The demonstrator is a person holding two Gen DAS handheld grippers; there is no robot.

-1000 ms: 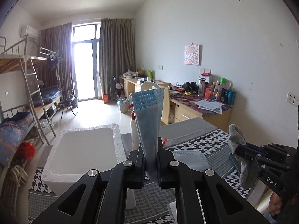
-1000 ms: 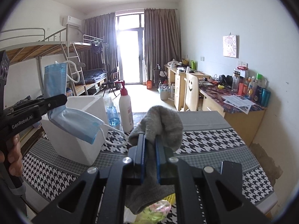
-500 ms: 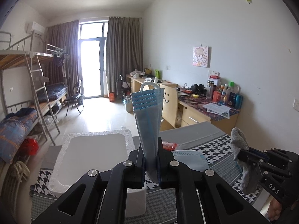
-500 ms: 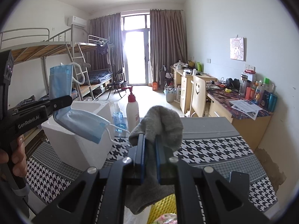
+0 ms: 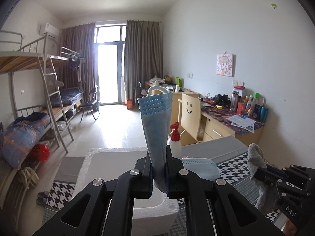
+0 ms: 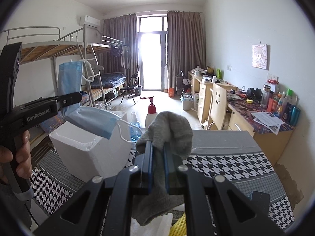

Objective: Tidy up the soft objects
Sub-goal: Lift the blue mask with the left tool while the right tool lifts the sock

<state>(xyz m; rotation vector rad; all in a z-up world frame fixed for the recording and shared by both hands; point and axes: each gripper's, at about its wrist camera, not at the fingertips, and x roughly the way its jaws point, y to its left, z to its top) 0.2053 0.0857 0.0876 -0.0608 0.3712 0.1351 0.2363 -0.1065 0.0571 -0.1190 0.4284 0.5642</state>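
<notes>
My left gripper (image 5: 158, 153) is shut on a folded blue face mask (image 5: 156, 122) and holds it in the air above the white foam box (image 5: 116, 169). From the right wrist view the mask (image 6: 88, 116) hangs bent from the left gripper (image 6: 77, 96), over the box (image 6: 86, 153). My right gripper (image 6: 157, 149) is shut on a grey sock (image 6: 167, 129), which droops on both sides of the fingers. The sock (image 5: 256, 159) and right gripper (image 5: 258, 172) also show at the lower right of the left wrist view, above the table.
The table has a black-and-white houndstooth cloth (image 6: 226, 163). A white pump bottle with a red top (image 6: 151, 114) and a small blue bottle (image 6: 134, 125) stand behind the foam box. Something yellow (image 6: 179, 226) lies below the right gripper. A chair (image 6: 217, 106) and desks stand beyond.
Both grippers have risen and tilted up, so the table and foam box sit lower in both views. The mask and sock stay gripped.
</notes>
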